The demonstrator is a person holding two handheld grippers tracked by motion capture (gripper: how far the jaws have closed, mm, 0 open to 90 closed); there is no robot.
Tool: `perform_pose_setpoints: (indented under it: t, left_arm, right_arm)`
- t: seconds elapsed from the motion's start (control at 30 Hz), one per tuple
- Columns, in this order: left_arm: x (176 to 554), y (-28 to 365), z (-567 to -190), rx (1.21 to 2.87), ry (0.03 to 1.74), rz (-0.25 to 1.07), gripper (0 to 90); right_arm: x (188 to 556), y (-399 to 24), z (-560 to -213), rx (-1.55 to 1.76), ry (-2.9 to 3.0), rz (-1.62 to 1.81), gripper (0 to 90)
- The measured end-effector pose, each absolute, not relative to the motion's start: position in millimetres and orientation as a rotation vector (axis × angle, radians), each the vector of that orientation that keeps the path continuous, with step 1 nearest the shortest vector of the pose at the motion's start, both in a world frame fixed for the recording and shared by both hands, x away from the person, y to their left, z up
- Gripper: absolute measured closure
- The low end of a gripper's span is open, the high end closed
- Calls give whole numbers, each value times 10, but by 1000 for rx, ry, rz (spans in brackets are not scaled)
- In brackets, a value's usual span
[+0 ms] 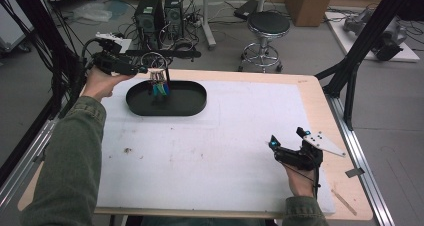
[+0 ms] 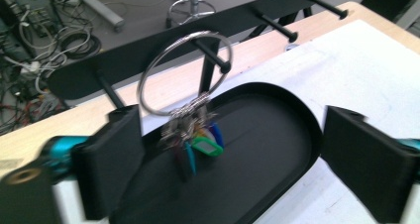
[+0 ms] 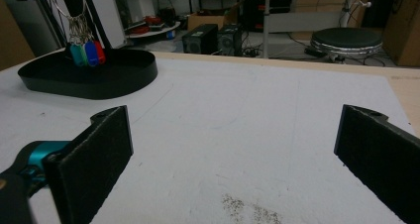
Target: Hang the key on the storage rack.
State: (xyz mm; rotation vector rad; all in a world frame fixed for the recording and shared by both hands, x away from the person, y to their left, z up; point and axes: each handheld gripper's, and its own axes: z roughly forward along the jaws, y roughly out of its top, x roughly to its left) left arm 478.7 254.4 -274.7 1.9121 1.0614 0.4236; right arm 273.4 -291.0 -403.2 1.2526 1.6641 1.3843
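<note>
A large metal key ring [image 2: 140,87] hangs on a peg [image 2: 213,53] of a black rack [image 2: 124,60], and its bunch of keys with green, blue and red tags [image 2: 205,144] dangles over an oval black tray [image 2: 277,135]. In the high view the ring [image 1: 155,61] is at the back left, above the tray [image 1: 200,103]. My left gripper [image 1: 137,68] is held just left of the ring and is open; its jaws [image 2: 237,164] stand wide on either side of the bunch without touching it. My right gripper [image 1: 286,137] rests low at the front right, open and holding nothing [image 3: 233,154].
A white mat [image 1: 210,146] covers most of the wooden table. A stool [image 1: 268,23] and computer towers [image 1: 160,11] stand on the floor beyond the far edge. Black frame posts [image 1: 360,51] rise at the right, and a thin wooden stick [image 1: 345,201] lies near the front right corner.
</note>
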Motion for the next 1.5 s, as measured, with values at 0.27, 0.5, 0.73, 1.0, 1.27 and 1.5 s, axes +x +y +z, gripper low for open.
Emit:
perform_pose_setpoints:
  t: [0.27, 0.5, 0.73, 1.0, 1.27, 1.5]
  left_arm:
    - [4709, 2464, -2830, 1927, 1046, 410, 16]
    - [4591, 2399, -2822, 1929, 1006, 427, 16]
    - [4414, 2342, -2856, 1915, 974, 465, 16]
    - [4251, 2401, -2913, 1856, 983, 530, 16]
    - [4099, 2529, -2965, 1826, 1001, 554, 16]
    - [3943, 2615, -3059, 1840, 1013, 548, 16]
  right_arm:
    - [2737, -2899, -4035, 1250, 1668, 1382, 5]
    - [2738, -2909, -4035, 1241, 1668, 1378, 4]
    - [2740, -2910, -4036, 1253, 1671, 1380, 5]
    - [2745, -2913, -4041, 1261, 1677, 1385, 4]
    - [2743, -2924, -4047, 1272, 1679, 1381, 4]
    - [2745, -2914, -4053, 1271, 1685, 1378, 4]
